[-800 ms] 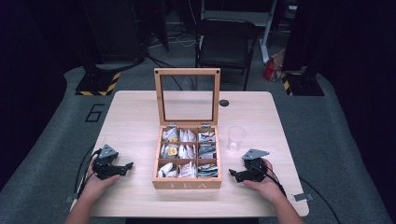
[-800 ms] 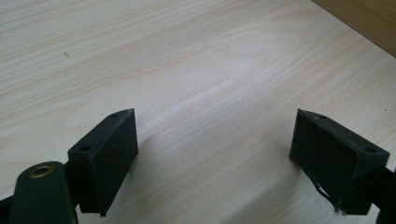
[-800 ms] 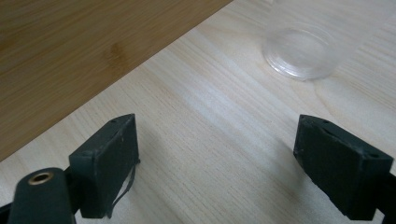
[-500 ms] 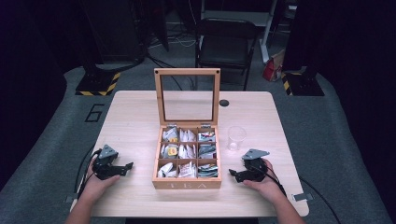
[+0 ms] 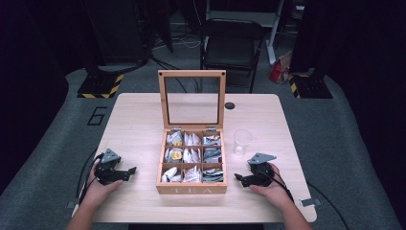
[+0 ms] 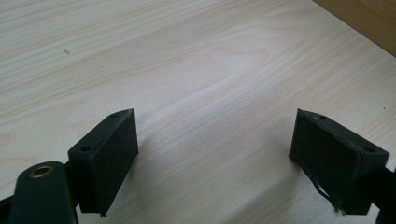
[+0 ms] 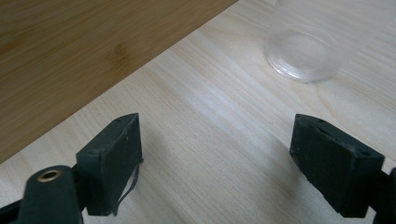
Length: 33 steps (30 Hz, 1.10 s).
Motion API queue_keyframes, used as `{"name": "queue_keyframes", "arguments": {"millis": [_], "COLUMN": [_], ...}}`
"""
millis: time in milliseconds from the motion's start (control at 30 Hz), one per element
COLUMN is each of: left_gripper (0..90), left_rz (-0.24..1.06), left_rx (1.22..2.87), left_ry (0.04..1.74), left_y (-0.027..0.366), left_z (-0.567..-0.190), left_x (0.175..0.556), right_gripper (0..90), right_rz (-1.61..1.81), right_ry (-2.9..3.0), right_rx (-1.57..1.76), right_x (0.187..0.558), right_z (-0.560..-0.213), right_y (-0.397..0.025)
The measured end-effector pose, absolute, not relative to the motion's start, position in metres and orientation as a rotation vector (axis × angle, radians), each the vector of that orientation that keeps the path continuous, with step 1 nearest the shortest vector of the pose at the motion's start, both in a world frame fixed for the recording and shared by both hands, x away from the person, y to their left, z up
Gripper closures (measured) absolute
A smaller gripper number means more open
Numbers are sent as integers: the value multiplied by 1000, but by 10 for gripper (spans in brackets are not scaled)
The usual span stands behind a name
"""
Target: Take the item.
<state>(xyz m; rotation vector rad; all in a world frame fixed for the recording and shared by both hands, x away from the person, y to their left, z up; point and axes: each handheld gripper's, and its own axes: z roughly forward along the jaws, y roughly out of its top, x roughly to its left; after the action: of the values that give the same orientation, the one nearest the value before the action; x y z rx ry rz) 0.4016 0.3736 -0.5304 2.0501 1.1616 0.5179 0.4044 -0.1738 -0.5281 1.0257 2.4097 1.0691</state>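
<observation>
Near the table's (image 5: 143, 120) front edge, your left gripper (image 5: 125, 171) and right gripper (image 5: 241, 178) rest wide open and empty, flanking the open tea box (image 5: 191, 187), likely poised to start.

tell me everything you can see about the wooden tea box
The tea box is light wood, square, with TEA lettered on its front wall. Its lid is a wooden frame around a clear pane, standing open and upright at the back. Inside, dividers form nine compartments holding assorted tea packets. It rests mid-table, nearer the person's edge, a clear cup to its right, apart from it. Neither claw touches it.
</observation>
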Motion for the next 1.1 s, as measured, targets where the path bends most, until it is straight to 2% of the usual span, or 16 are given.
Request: {"name": "queue_keyframes", "arguments": {"millis": [367,467,600,1100], "left_gripper": [147,147,147,147], "left_rz": [518,518,519,522], "left_rx": [2050,2051,2050,2054], "left_ry": [1162,1161,1163,1157], "left_y": [374,374,373,374], "left_z": [-530,-530,-530,-530], "left_x": [402,402,401,401], "right_gripper": [174,222,339,399], "right_rz": [1071,1070,1064,1095], "right_ry": [2413,2410,2423,2458], "right_rx": [1025,1026,1036,1031], "right_x": [404,404,403,397], "right_z": [-528,-527,-524,-494], "right_y": [-174,-174,-173,-170]}}
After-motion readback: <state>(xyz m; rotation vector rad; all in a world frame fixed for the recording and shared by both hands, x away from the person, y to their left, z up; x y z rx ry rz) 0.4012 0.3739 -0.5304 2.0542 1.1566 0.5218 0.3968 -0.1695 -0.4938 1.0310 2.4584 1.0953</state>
